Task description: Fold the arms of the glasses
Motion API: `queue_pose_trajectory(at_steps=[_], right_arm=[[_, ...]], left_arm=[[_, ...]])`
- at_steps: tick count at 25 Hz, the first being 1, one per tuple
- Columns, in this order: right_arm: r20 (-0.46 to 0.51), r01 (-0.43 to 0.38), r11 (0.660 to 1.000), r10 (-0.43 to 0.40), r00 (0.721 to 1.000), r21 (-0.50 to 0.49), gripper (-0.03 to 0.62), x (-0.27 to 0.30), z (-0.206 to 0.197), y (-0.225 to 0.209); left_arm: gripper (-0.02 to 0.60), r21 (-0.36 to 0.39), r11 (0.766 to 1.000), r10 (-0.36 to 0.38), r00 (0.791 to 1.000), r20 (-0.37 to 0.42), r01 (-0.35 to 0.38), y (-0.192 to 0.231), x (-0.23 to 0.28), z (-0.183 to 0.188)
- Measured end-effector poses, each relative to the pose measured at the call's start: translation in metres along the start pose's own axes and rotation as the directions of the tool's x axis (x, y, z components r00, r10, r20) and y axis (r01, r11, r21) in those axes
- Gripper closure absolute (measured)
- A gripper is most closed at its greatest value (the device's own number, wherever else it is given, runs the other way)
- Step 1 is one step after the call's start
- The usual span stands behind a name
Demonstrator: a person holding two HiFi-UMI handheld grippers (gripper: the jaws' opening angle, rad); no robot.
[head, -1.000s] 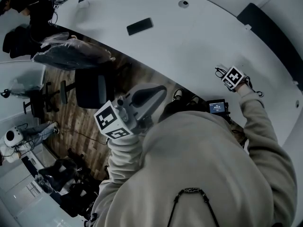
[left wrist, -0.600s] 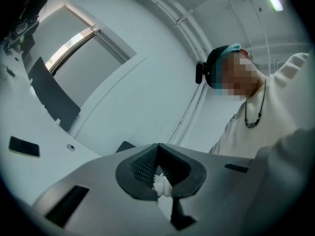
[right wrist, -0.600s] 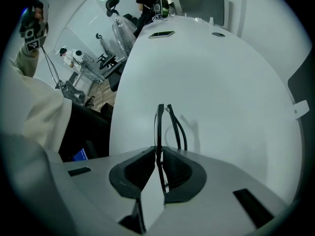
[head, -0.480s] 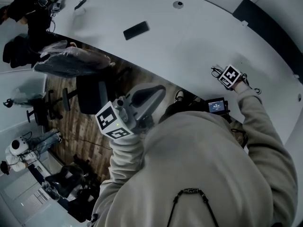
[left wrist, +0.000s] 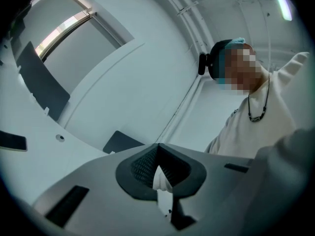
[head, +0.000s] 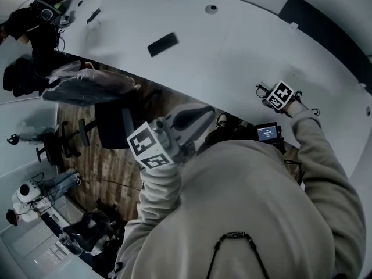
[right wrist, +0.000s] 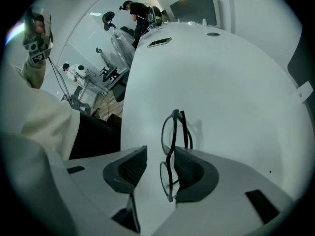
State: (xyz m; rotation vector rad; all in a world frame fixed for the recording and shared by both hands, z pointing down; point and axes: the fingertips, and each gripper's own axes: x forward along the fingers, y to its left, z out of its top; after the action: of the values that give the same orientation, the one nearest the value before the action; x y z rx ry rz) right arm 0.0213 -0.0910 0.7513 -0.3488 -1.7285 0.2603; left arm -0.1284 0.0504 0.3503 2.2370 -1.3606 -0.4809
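Black-framed glasses [right wrist: 172, 146] stand on the white table [right wrist: 231, 82] with both arms folded in behind the lenses. My right gripper [right wrist: 160, 168] points steeply down over them and its jaws are opening. The frame leans against the right pad [right wrist: 189, 168], while the left pad [right wrist: 130, 166] stands clear of it. In the head view only a bit of the glasses [head: 261, 90] shows beside the right gripper's marker cube [head: 282, 95]. My left gripper [left wrist: 158, 168] is shut on nothing and is held level in the air off the table's edge, in front of the person's chest [head: 174, 133].
A black phone [head: 163, 44] lies farther along the table, near a round cable hole [head: 211, 9]. A small black device with a lit screen [head: 267, 132] hangs at the table's near edge. Office chairs [head: 113, 124] and a plastic-wrapped bundle [head: 87, 81] stand on the wooden floor at left.
The left gripper has drifted a little to the right and lower in the head view. The right hand has shifted slightly left over the glasses.
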Motion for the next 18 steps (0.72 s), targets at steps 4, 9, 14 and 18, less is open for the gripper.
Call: queue_pose_trajectory(at_steps=[4,9,14,18], right_arm=[[0.023,0.052,0.999,-0.052,0.998,-0.008,0.415,-0.002,0.003,0.003],[0.067,0.107,0.994,-0.108,0.992,0.029,0.398,-0.021,0.006,0.000],[0.226,0.185,0.979,-0.201,0.953,0.087,0.398,-0.075,0.026,0.001],[0.468,0.214,0.957,-0.283,0.837,0.196,0.399,-0.150,0.032,0.008]], left_arm=[[0.577,0.019,1.000,-0.023,0.998,-0.052,0.024,-0.004,0.000,-0.010],[0.577,0.028,0.998,-0.053,0.998,-0.038,0.054,-0.006,-0.001,0.001],[0.577,0.051,0.995,-0.085,0.995,-0.057,0.088,-0.004,0.010,0.005],[0.577,0.075,0.988,-0.128,0.987,-0.094,0.135,-0.008,0.035,0.001]])
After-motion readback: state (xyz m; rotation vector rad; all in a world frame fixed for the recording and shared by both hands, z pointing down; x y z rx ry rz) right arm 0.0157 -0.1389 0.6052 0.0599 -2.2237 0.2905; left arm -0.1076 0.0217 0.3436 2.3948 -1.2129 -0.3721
